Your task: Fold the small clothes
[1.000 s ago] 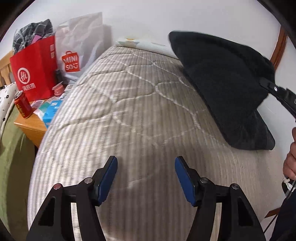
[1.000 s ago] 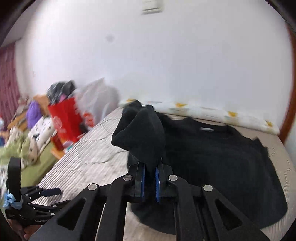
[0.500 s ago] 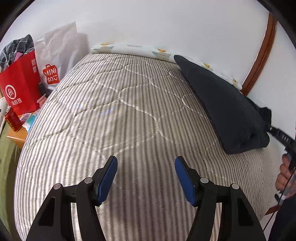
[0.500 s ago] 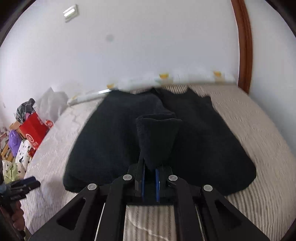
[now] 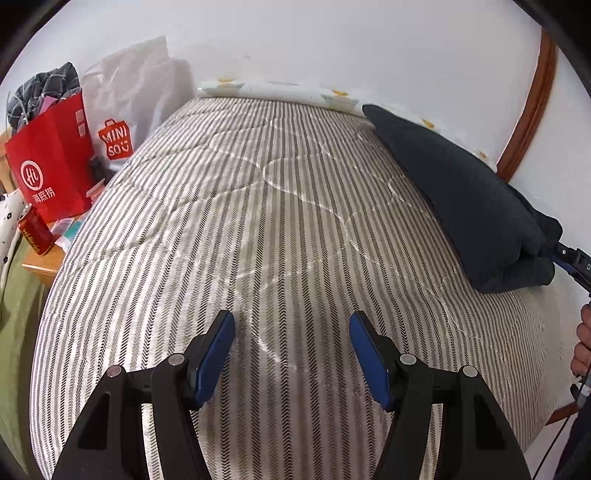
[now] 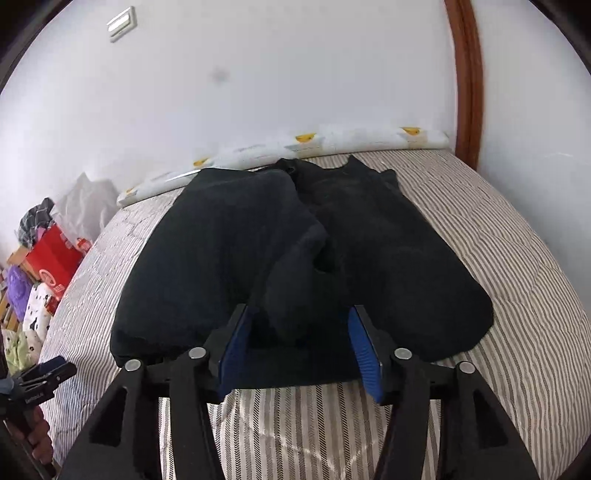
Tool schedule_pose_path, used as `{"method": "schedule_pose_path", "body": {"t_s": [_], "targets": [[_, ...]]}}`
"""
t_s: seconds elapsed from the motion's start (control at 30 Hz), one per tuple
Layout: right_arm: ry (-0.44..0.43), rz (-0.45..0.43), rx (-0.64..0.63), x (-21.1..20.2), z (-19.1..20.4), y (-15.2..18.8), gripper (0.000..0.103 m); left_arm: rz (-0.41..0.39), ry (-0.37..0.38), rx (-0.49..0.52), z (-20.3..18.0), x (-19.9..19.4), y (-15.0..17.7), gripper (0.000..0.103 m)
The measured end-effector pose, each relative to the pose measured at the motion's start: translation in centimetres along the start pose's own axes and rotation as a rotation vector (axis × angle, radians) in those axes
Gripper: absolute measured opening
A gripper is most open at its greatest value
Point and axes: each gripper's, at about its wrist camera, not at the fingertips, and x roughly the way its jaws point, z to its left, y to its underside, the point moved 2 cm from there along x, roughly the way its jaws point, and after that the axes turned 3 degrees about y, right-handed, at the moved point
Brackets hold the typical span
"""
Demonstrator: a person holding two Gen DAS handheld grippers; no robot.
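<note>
At six o'clock of the black fleece sweater [image 6: 303, 258], the open right gripper [image 6: 299, 343] should retreat low without snagging the folded sleeve [image 6: 295, 306], while the left gripper [image 5: 291, 350] waits open.

A striped quilted mattress [image 5: 280, 206] fills the room beneath plain white walls [image 6: 295, 81]. A brown wooden door frame [image 6: 467, 81] rises past its far right corner, a wall switch [image 6: 121, 24] high left.
</note>
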Motion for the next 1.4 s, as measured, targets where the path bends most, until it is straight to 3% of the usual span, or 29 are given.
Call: {"method": "schedule_pose_path", "body": {"t_s": [0.3,0.5,0.67,0.9,1.17,1.4], "targets": [[0.089,0.023,-0.052,-1.3,0.1,1.0,0.06,-0.029,-0.028,0.058,-0.3,0.1,0.6,0.062],[0.124,0.033,-0.006,-1.3,-0.3,1.6,0.06,-0.037,-0.007,0.049,0.0,0.0,0.6,0.062],[0.092,0.086,0.031,-0.6,-0.5,1.9,0.06,-0.037,0.031,0.038,0.3,0.0,0.6,0.068],[0.078,0.101,0.009,-0.3,0.5,2.4,0.06,-0.034,0.009,0.061,-0.1,0.1,0.7,0.07],[0.02,0.048,0.037,-1.4,0.2,2.2,0.066,-0.044,0.073,0.008,0.9,-0.2,0.7,0.07],[-0.053,-0.009,0.098,-0.6,-0.8,0.4,0.067,-0.028,0.081,0.078,-1.2,0.0,0.6,0.075]]}}
